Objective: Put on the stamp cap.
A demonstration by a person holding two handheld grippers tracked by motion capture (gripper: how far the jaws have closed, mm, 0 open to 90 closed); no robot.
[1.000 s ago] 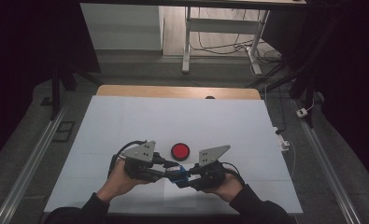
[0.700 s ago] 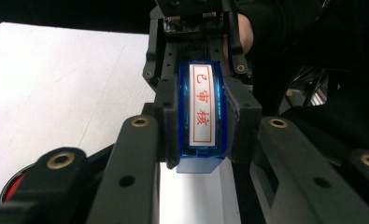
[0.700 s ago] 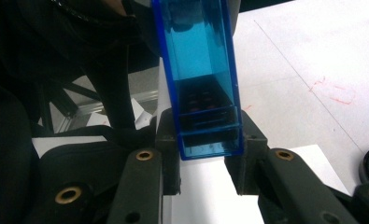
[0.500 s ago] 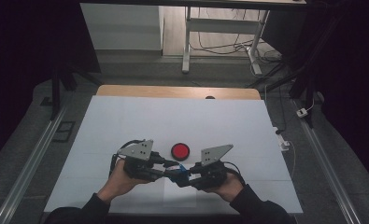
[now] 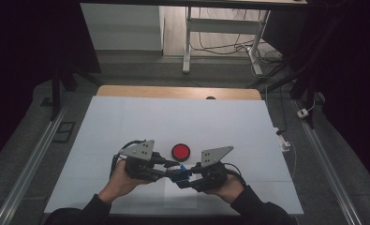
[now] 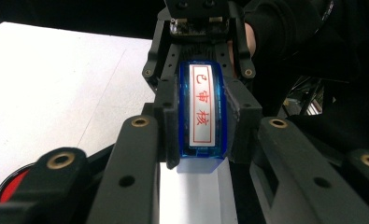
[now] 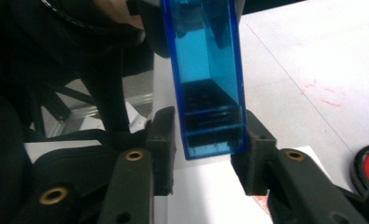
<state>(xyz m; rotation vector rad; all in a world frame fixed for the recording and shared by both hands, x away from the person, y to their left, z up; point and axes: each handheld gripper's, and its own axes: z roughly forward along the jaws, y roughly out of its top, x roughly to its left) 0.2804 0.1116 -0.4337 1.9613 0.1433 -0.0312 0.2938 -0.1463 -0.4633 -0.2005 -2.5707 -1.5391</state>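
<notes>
The left tongs (image 5: 169, 168) are closed on a blue stamp (image 6: 202, 112) and hold it just above the white surface (image 5: 126, 122), near its front edge. The red ink pad (image 5: 180, 151) lies just behind the stamp. The right tongs (image 7: 204, 149) have just been opening, and their pads stand slightly apart from the stamp's other end.

On the bench (image 5: 126, 122), near its front edge, the left hand-held gripper (image 5: 171, 168) and right hand-held gripper (image 5: 185, 179) face each other with the stamp block (image 5: 179, 172) between them. Just behind them lies the ink pad (image 5: 180, 151).
</notes>
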